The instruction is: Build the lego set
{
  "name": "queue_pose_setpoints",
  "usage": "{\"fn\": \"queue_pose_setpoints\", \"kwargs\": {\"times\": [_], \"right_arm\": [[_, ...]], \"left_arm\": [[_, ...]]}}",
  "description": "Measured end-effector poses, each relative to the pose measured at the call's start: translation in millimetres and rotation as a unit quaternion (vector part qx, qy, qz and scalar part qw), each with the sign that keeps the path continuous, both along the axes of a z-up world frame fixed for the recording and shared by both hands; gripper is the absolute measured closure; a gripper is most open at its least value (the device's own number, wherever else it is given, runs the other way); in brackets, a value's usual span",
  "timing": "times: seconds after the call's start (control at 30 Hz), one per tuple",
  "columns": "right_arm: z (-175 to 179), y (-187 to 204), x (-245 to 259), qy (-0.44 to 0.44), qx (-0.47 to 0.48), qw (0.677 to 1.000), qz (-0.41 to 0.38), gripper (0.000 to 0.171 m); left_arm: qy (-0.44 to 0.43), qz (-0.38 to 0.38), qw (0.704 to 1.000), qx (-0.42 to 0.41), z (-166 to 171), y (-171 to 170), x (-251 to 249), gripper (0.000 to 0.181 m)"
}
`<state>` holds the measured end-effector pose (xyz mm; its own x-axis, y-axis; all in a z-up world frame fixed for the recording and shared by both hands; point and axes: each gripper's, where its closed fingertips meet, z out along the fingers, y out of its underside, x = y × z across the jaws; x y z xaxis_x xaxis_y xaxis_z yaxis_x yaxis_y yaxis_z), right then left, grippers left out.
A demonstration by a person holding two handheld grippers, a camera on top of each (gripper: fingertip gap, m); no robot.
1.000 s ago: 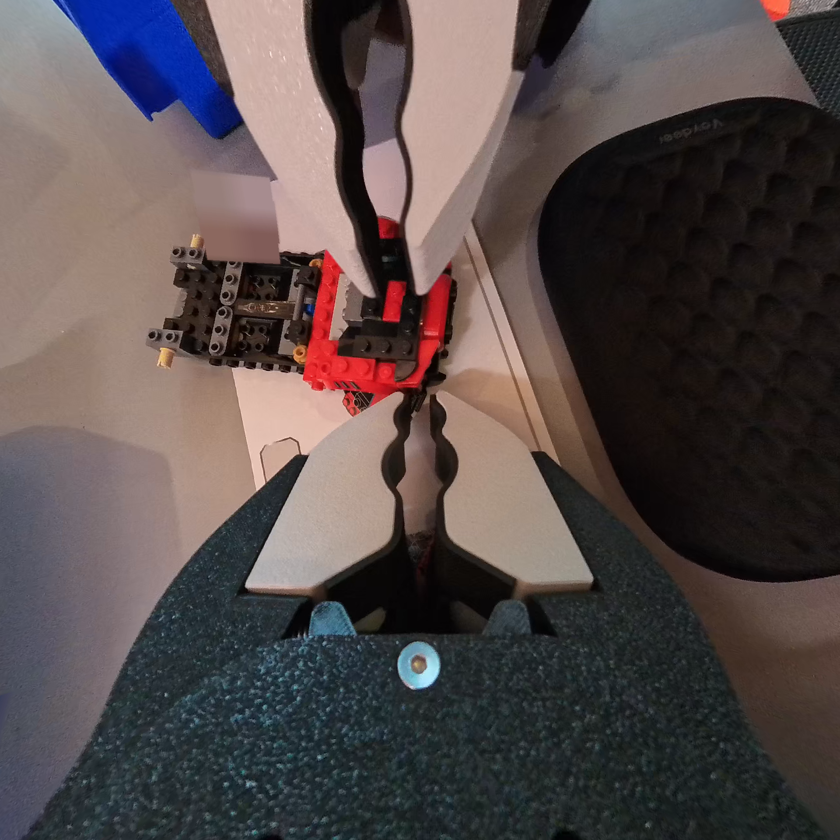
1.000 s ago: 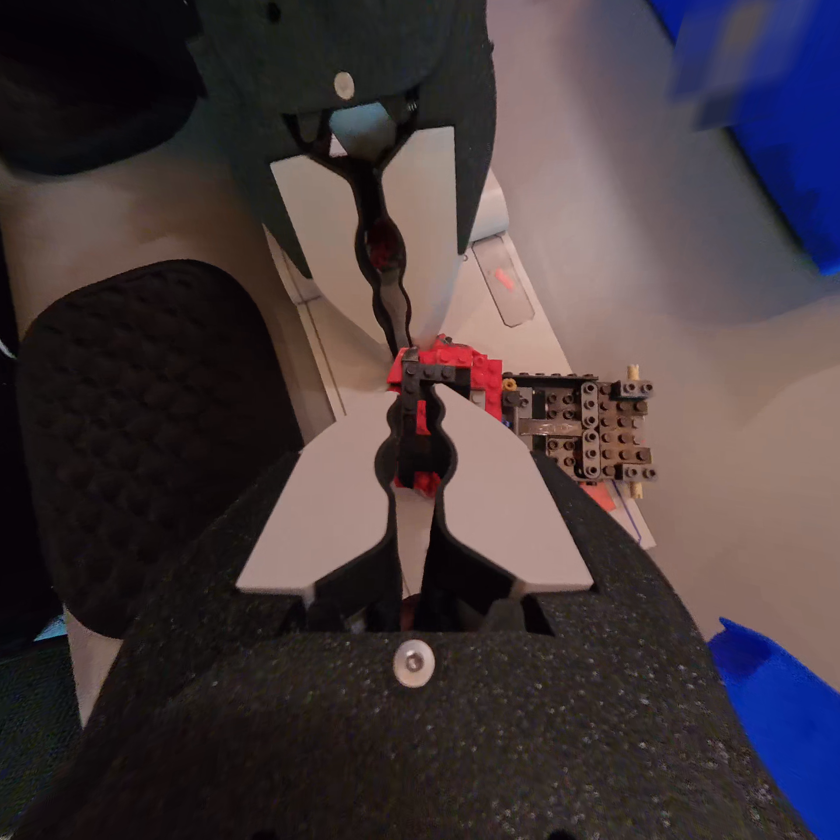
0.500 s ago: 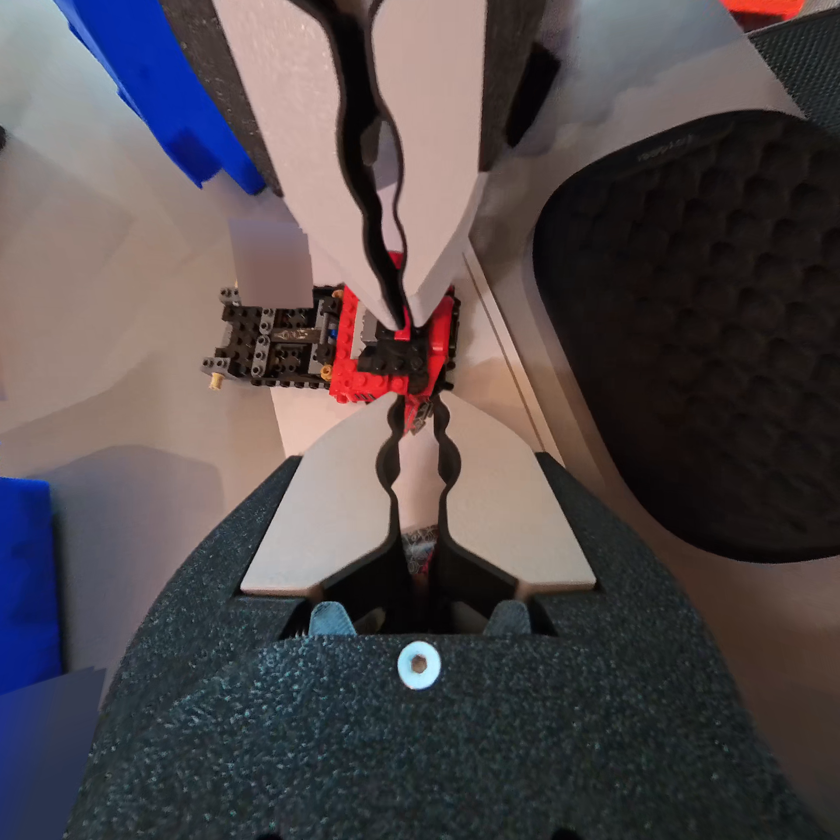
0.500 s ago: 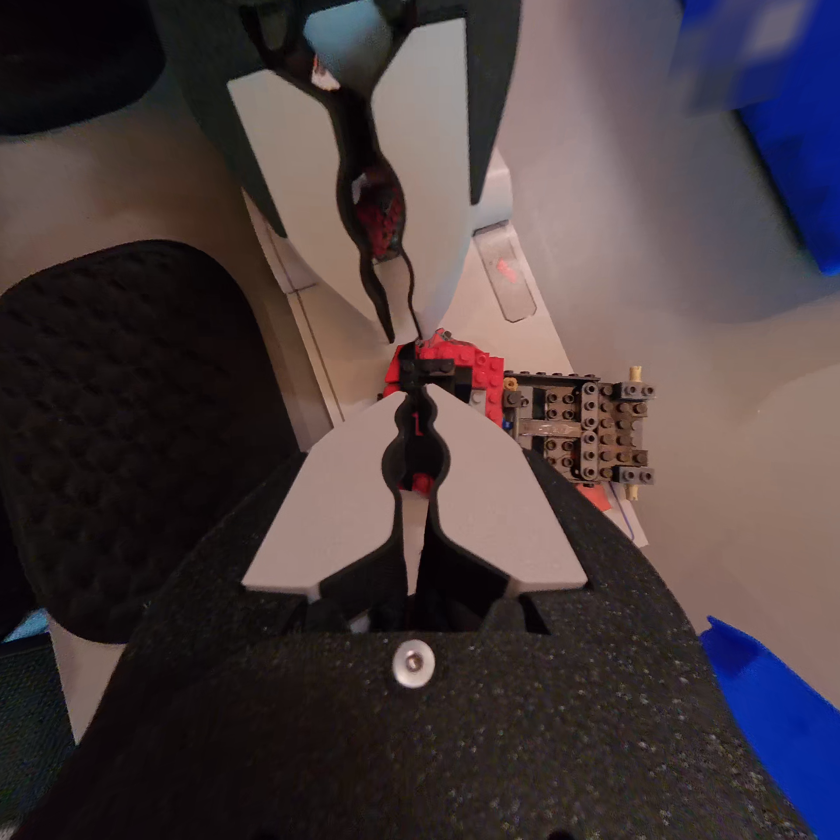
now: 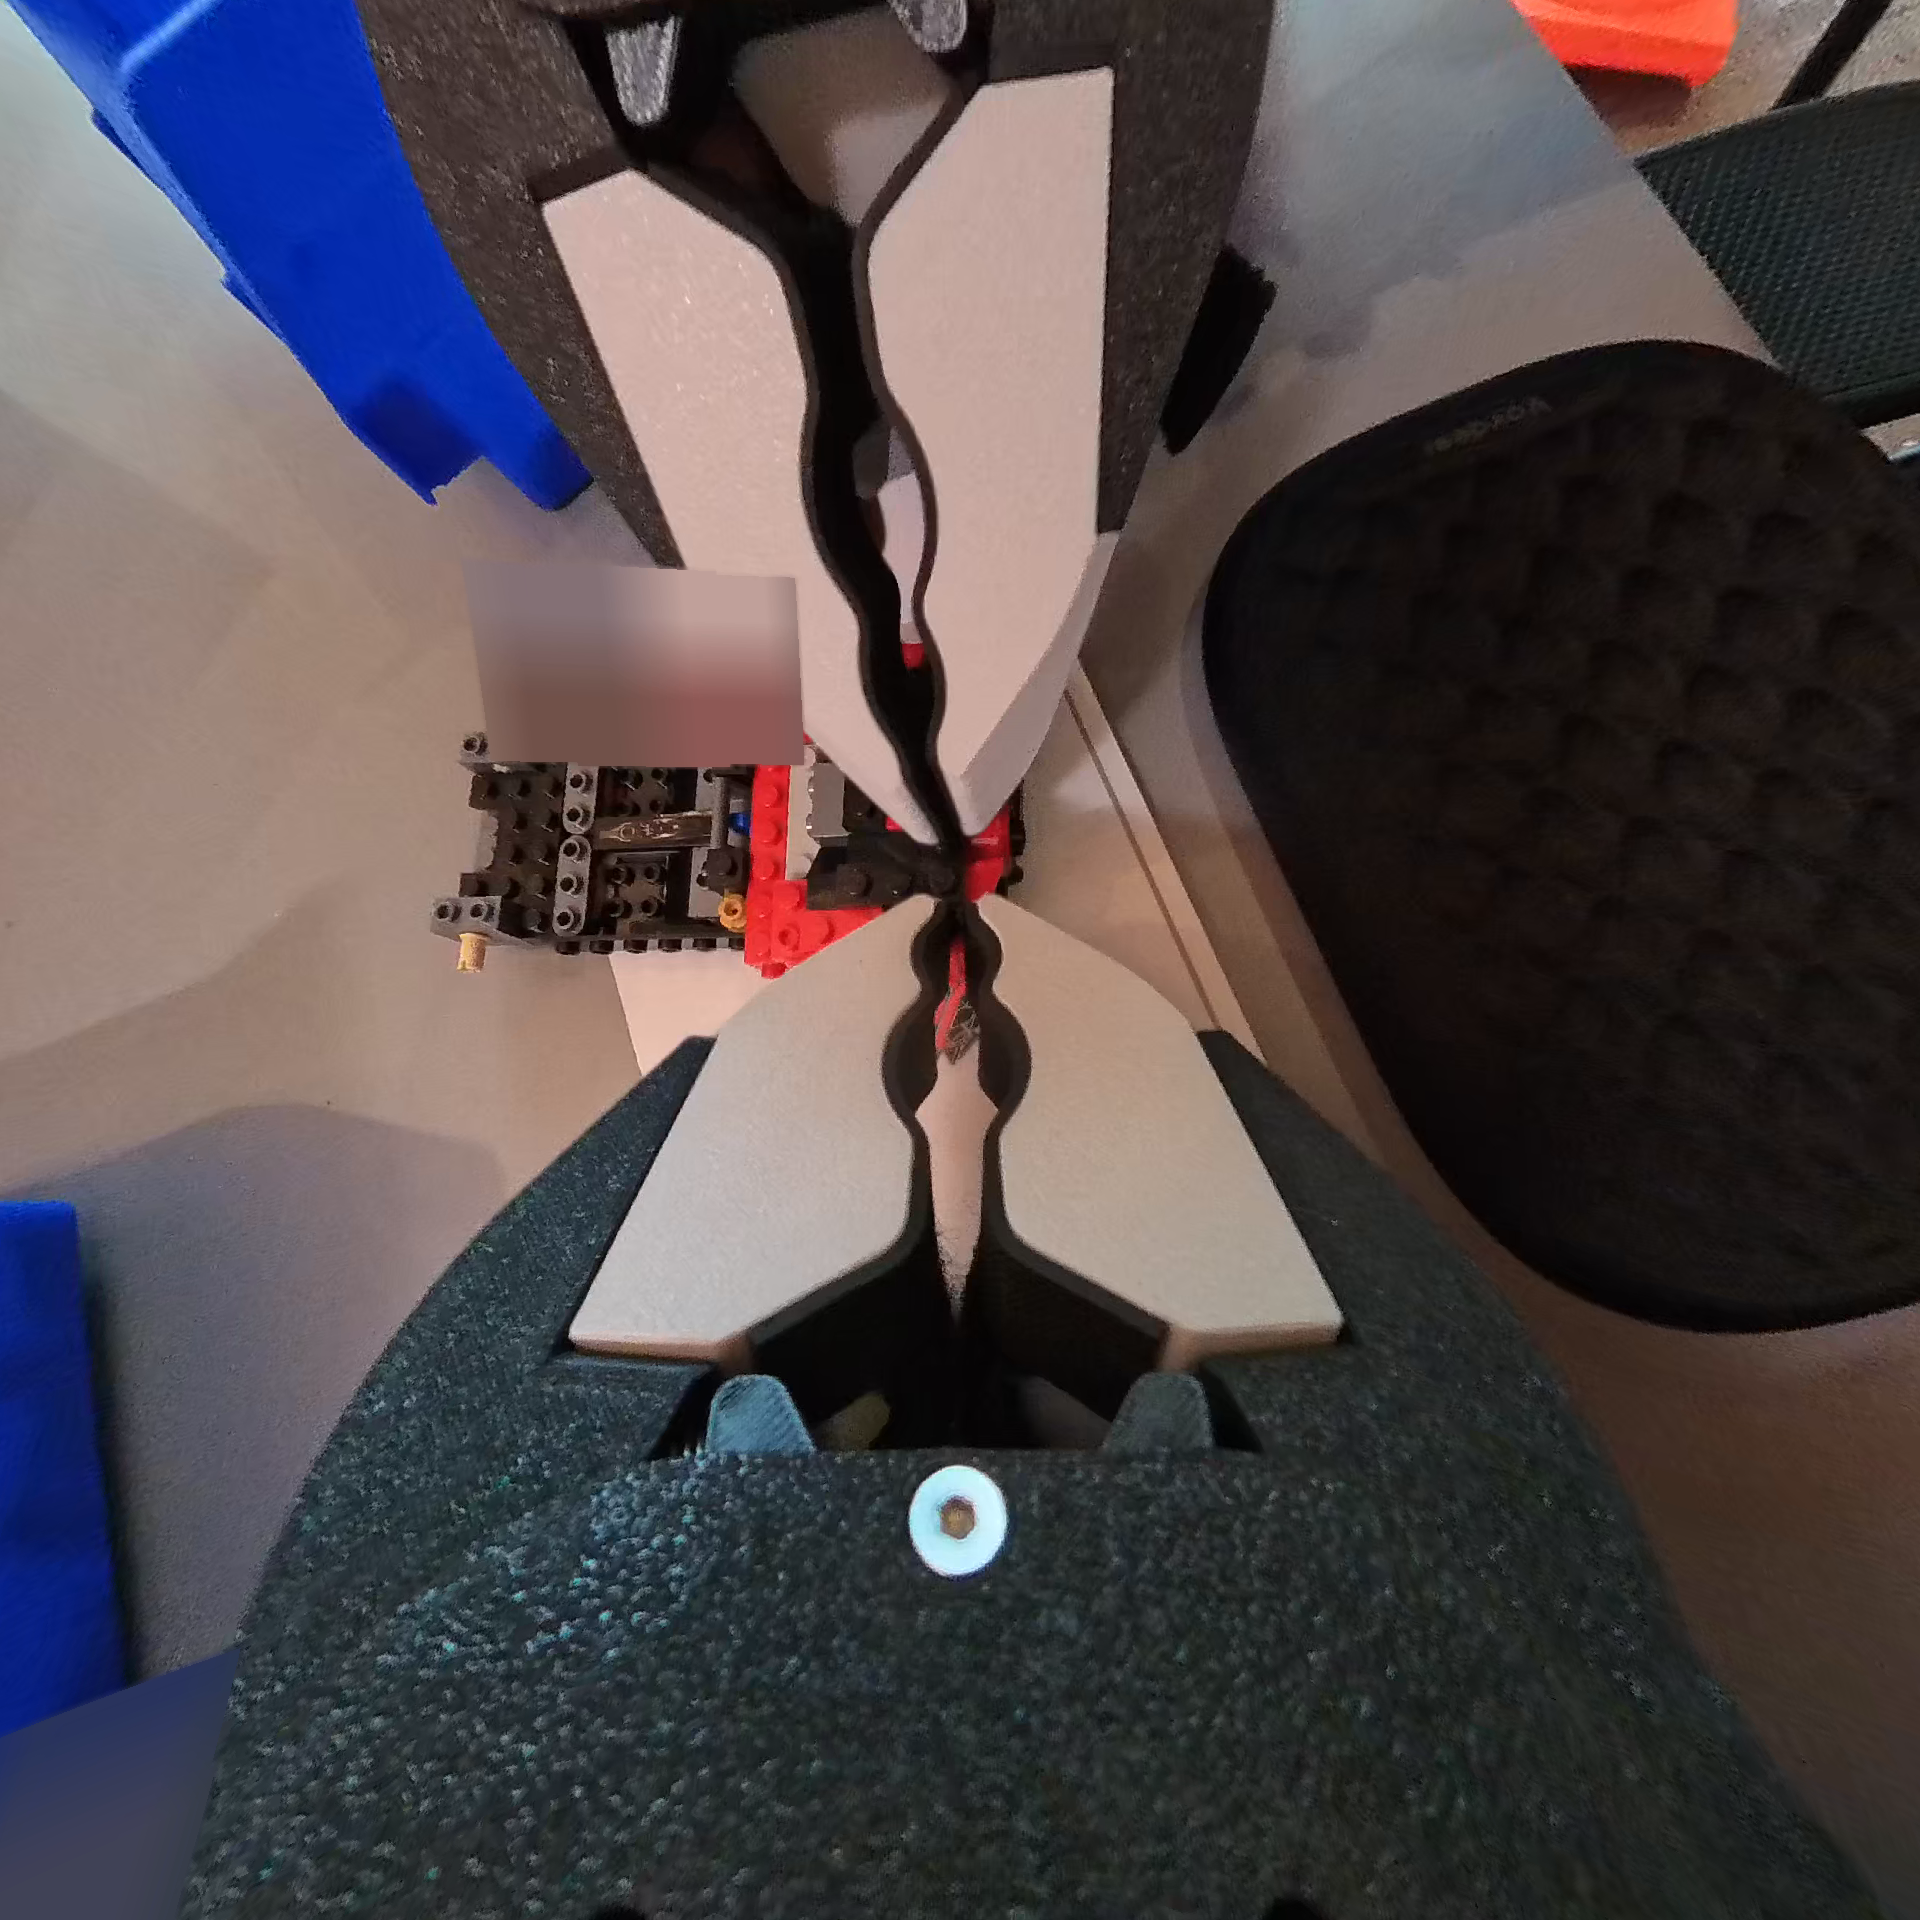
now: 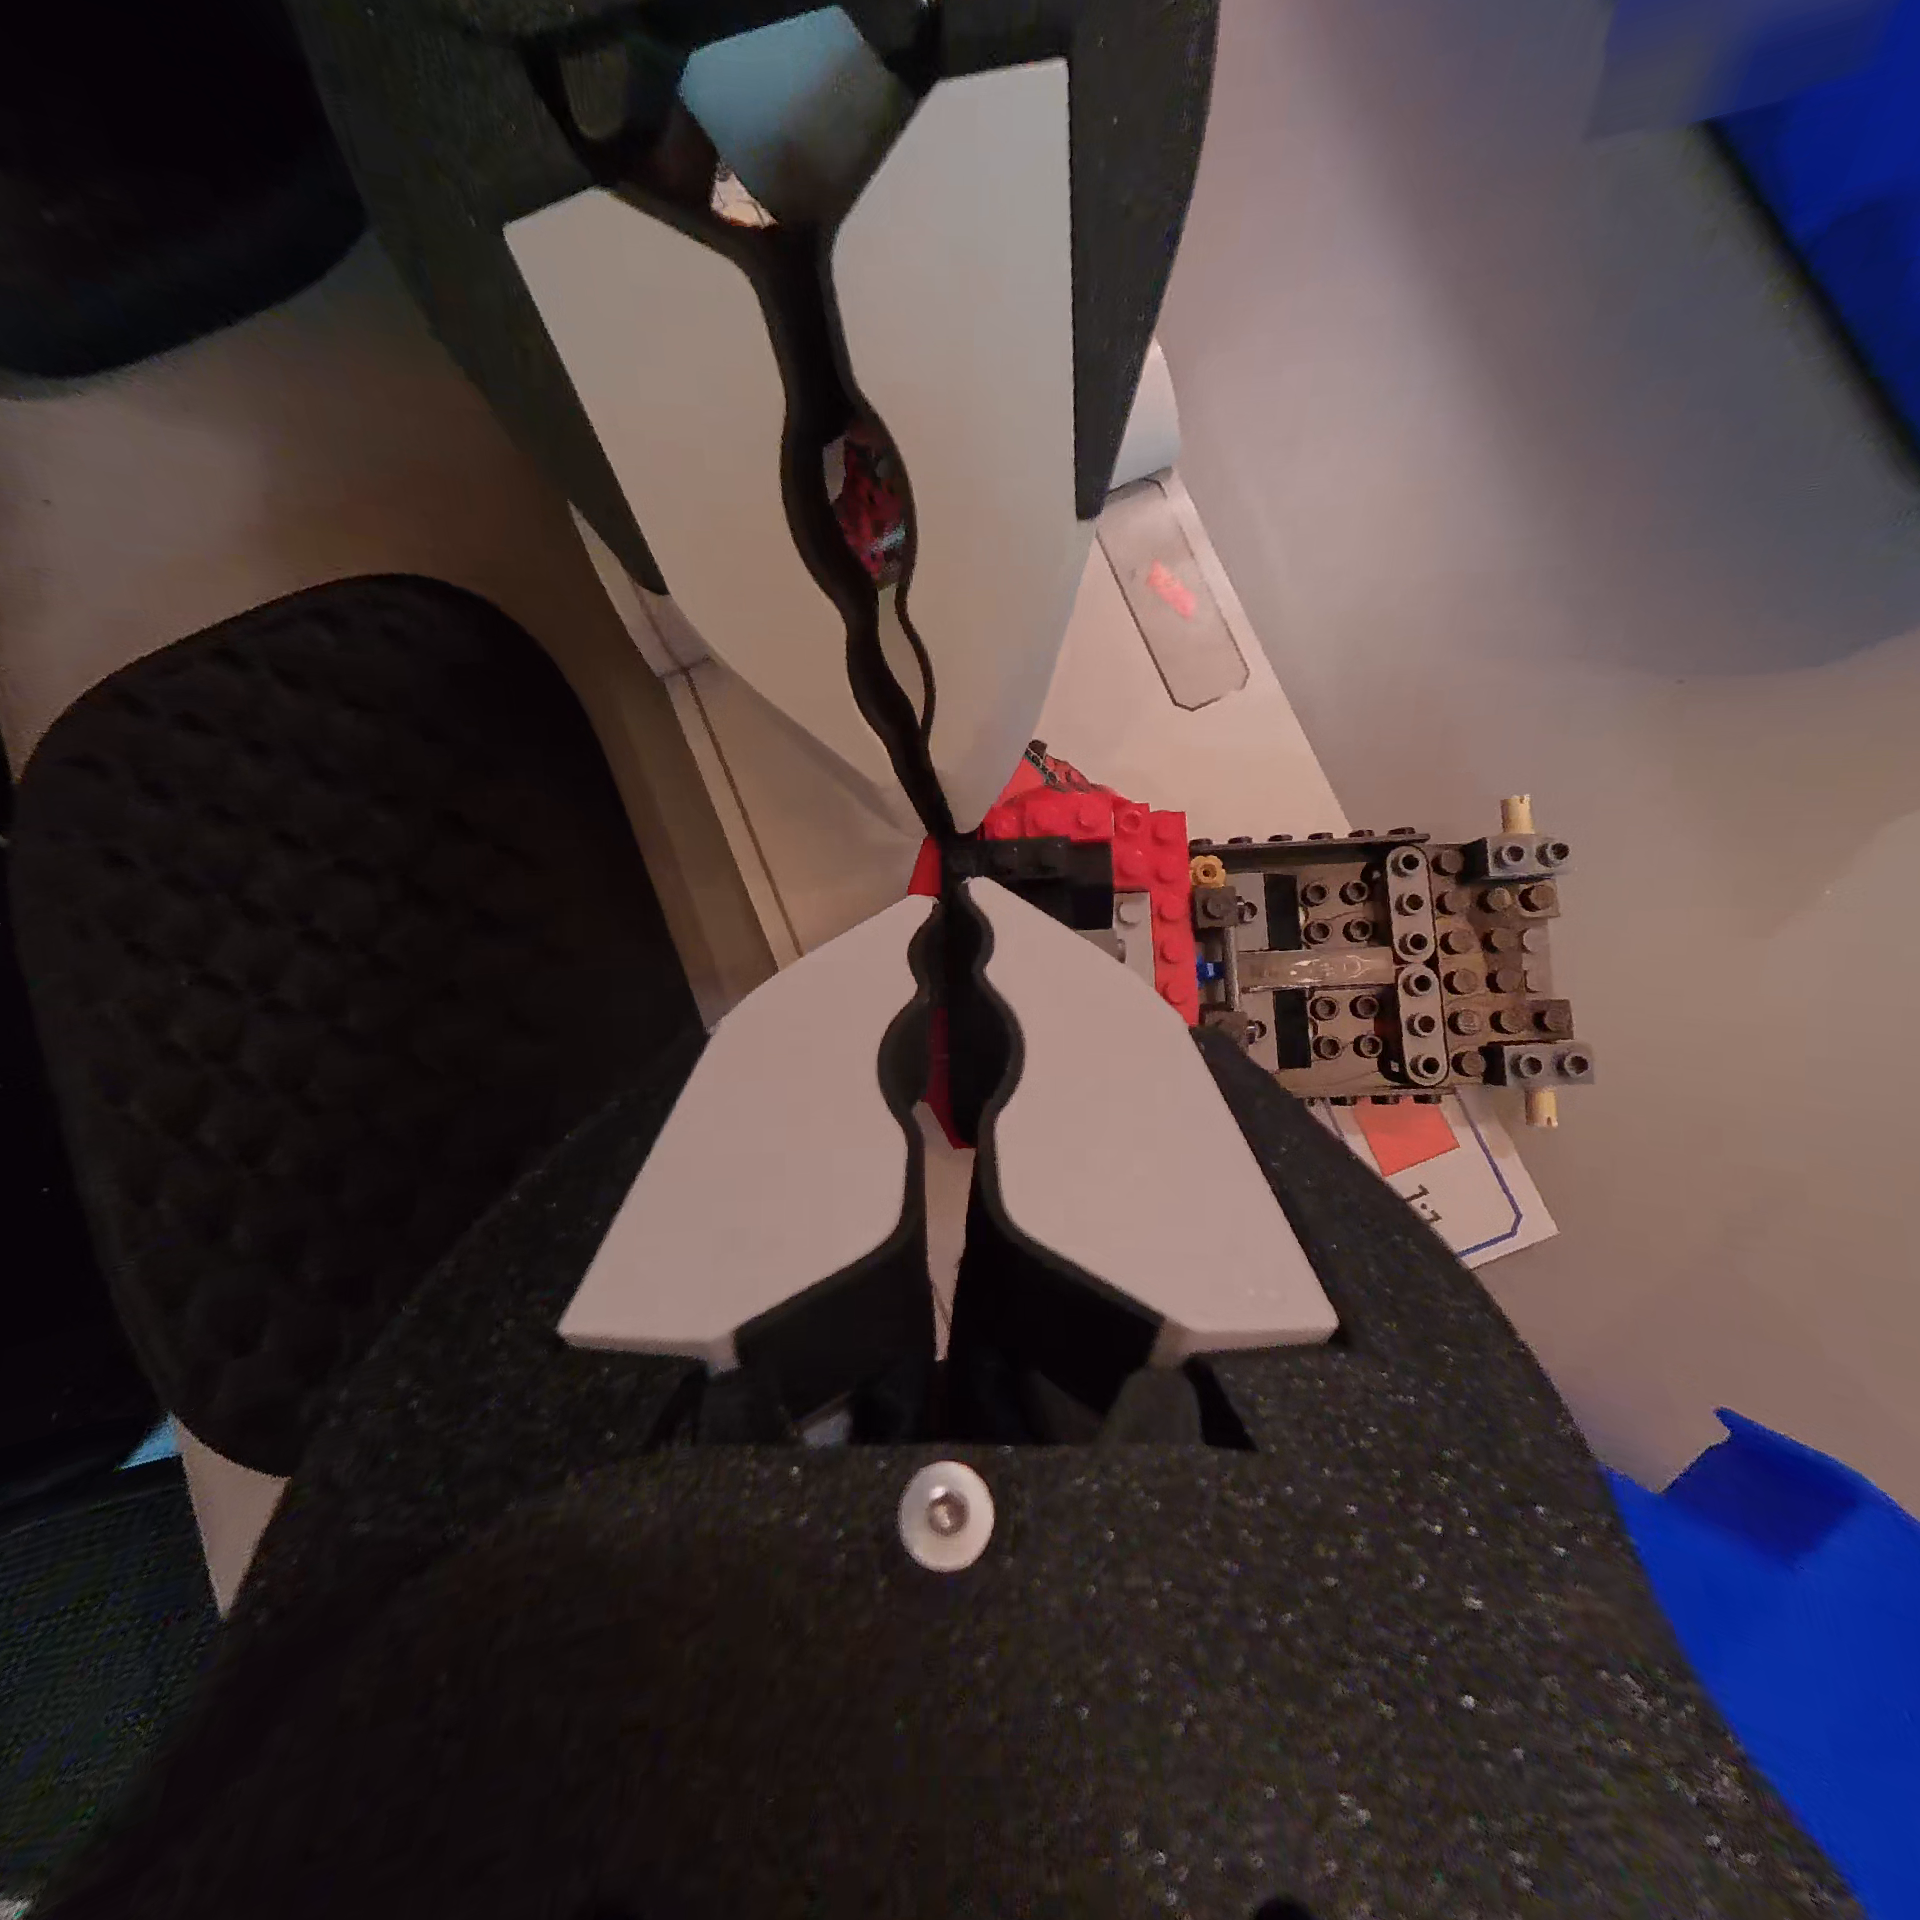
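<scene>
— Both grippers have closed in on each other since a second ago: the left gripper (image 5: 948,914) and the right gripper (image 5: 943,836) now meet tip to tip over the red end of the lego car (image 5: 727,852), where earlier the right one pressed farther in on the black brick and the left one hung back.

— How do the jaws stand?

— On both, the fingers are drawn almost together, with only the thin wavy slit between them. The left gripper's tips touch the near edge of the model's red part; through its slit a bit of red and black piece shows, but I cannot tell whether it is pinched. The right gripper's tips sit on the black corner brick (image 6: 1023,860) on top of the red section, pressing rather than clearly grasping.

— And where is the model?

— It lies flat on a white instruction sheet (image 6: 1455,1184) on the grey desk (image 5: 208,727). Its black studded chassis (image 6: 1392,977) points left in the left wrist view, with tan axle pins sticking out at the end. A black textured pad (image 5: 1579,831) lies just right of the sheet. A blue bin (image 5: 301,229) stands far left, another blue bin (image 6: 1787,1662) near right in the right wrist view.
</scene>
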<state>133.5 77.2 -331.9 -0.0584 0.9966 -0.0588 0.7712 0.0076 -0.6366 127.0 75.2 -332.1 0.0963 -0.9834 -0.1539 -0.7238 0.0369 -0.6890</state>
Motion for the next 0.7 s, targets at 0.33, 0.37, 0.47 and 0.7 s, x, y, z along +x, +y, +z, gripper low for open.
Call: {"fn": "queue_pose_setpoints", "kwargs": {"times": [0.33,0.37,0.47,0.7], "right_arm": [[15,8,13,0.027,0.010,0.999,-0.018,0.155],[16,7,15,0.029,0.013,0.999,-0.017,0.156],[17,6,14,0.040,0.019,0.999,-0.029,0.160],[-3,5,0,-0.001,0.036,0.999,-0.014,0.156]], "left_arm": [[0.024,0.004,1.000,0.013,4,6,-8,0.174],[0.028,0.006,0.999,0.017,3,7,-10,0.173],[0.024,0.013,1.000,0.011,4,7,-15,0.169],[0.010,0.036,0.999,0.017,18,5,-29,0.165]]}}
